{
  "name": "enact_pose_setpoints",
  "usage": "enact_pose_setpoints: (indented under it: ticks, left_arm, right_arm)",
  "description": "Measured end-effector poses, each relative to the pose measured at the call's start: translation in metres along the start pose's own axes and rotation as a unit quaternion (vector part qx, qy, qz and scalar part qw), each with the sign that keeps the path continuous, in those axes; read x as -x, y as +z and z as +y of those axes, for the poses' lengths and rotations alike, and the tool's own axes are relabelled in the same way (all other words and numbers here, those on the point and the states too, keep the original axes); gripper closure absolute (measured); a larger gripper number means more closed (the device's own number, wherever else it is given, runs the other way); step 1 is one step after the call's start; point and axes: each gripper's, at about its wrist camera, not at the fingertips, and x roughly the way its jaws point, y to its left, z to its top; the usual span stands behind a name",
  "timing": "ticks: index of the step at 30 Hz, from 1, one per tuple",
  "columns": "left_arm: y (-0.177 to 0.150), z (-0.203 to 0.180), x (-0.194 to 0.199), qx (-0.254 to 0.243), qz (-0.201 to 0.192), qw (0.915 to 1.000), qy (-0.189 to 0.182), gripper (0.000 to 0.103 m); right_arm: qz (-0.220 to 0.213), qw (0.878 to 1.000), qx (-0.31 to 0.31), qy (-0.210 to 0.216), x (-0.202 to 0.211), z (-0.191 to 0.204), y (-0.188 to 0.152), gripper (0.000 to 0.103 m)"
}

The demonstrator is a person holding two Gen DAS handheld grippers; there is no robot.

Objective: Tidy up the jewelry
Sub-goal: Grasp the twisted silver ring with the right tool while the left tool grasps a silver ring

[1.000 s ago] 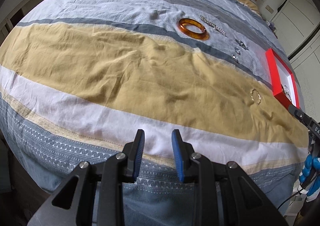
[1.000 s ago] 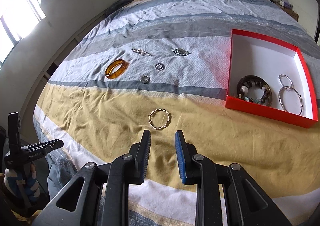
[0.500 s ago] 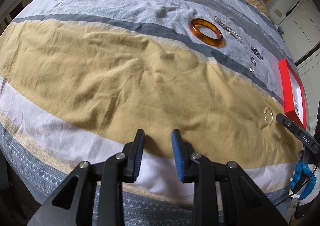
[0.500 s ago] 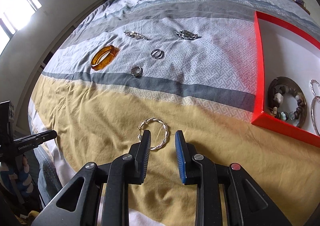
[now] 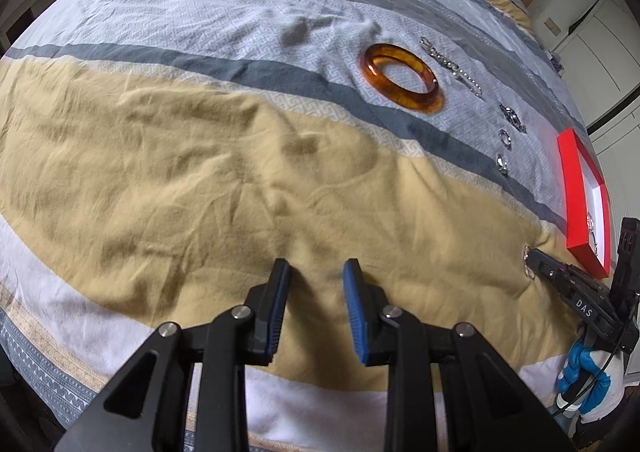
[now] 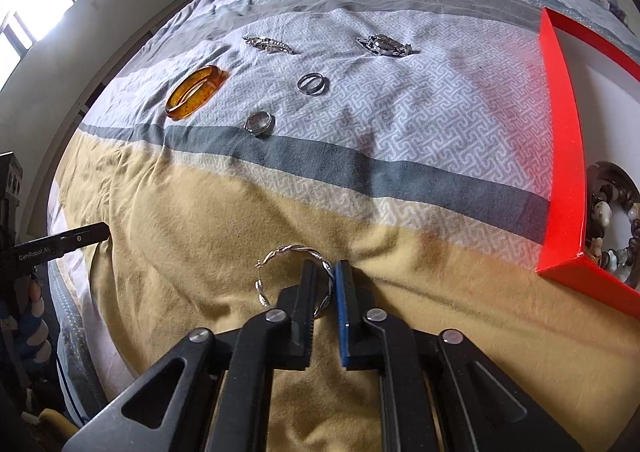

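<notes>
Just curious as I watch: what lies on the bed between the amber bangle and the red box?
In the right wrist view, two silver rings lie on the patterned bedspread between the amber bangle and red box.

1. Bedspread (image 6: 200, 220) first: broad mustard-yellow band, then a dark slate stripe, then pale grey with a white key-fret pattern beyond it.
2. Amber bangle (image 6: 194, 93) on the fret band, glossy honey-orange, translucent.
3. Box (image 6: 562, 156) right of the bangle: bright red walls, white inside.
4. Twisted bracelet (image 6: 294, 250) on the mustard band, silver, rope-patterned.
5. Right claw (image 6: 325, 276): black frame, blue pads.
6. Left claw (image 5: 316, 276): black frame, ribbed blue pads.
</notes>
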Motion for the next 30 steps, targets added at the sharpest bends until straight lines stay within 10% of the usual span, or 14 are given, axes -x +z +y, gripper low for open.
enact_pose_setpoints:
  ticks: [30]
  left_arm:
    - [0.069, -0.161, -0.056, -0.128, -0.011, 0.989, -0.074, 0.076]
  right_arm:
    - [-0.164, 0.984, -0.067, -0.016, 0.099, -0.106, 0.039, 0.099]
